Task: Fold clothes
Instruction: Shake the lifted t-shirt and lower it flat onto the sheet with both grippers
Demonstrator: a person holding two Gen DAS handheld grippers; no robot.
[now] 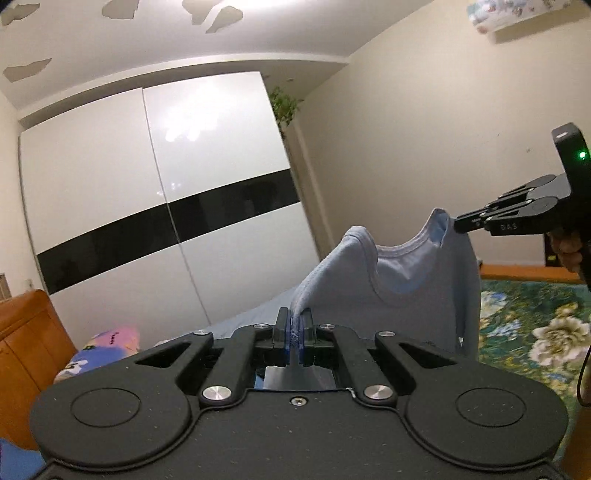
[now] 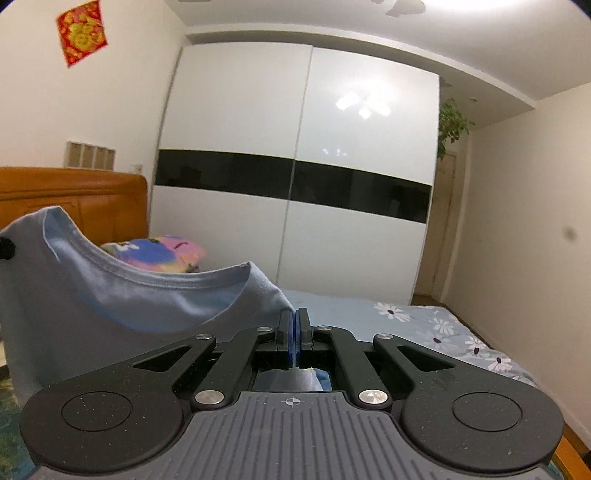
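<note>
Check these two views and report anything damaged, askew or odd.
The ceiling has irregular patches where the paint looks peeled away, in the left wrist view. Otherwise nothing stands out: the left gripper and the right gripper each pinch a shoulder of the light blue shirt.

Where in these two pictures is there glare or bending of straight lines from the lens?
Left wrist view: a bright ceiling-light reflection glares on the glossy white wardrobe, whose edges and black band curve strongly. Right wrist view: similar glare sits on the wardrobe's right door, and its frame bows outward; the light blue shirt is slightly soft near the lens.
</note>
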